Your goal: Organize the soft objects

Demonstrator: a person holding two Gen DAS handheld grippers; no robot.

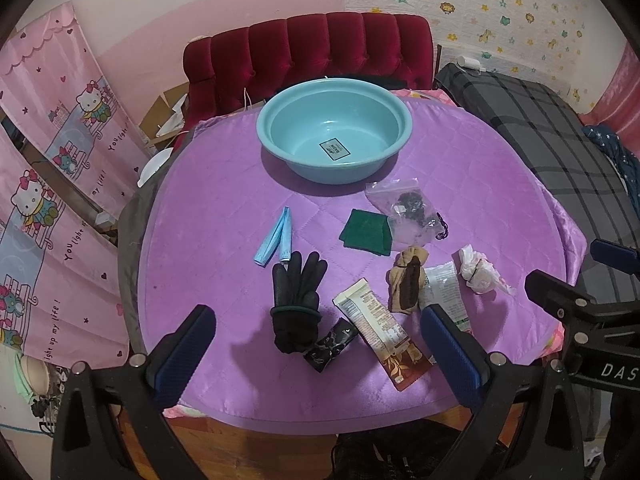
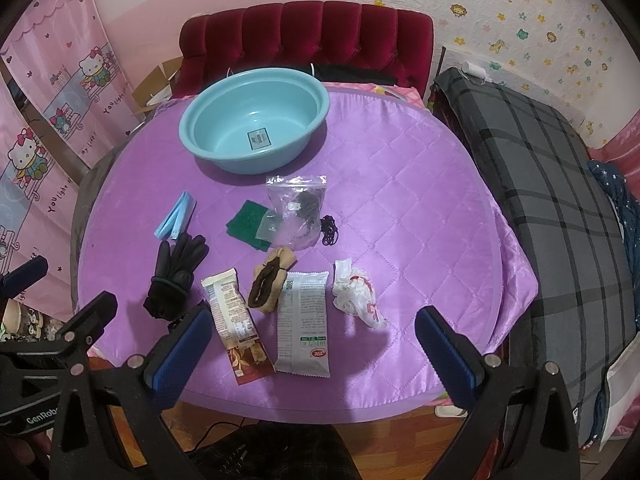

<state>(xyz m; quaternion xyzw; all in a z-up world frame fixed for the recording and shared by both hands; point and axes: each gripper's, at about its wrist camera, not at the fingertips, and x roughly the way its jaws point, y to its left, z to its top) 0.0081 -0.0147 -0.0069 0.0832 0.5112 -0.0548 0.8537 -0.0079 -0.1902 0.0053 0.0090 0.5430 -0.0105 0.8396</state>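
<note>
Soft objects like the black glove (image 1: 298, 300) wait near you on the worktop (image 1: 224, 216) before the empty basin (image 1: 334, 130), while your left gripper (image 1: 318, 334) and right gripper (image 2: 312, 338) hover wide open, holding nothing.

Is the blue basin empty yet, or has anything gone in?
Empty. The blue basin holds only a label stuck to its floor; the black gloves lie on the table.

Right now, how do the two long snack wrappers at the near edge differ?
The brown-ended wrapper is cream at its far end and dark brown at its near end; the white wrapper is pale all over, with green marks and a red logo near its bottom. The brown-ended wrapper lies slanted, the white wrapper nearly straight. The white wrapper looks wider. Both lie flat on the purple quilted cover, printed side up, beside the rolled tan socks.
</note>
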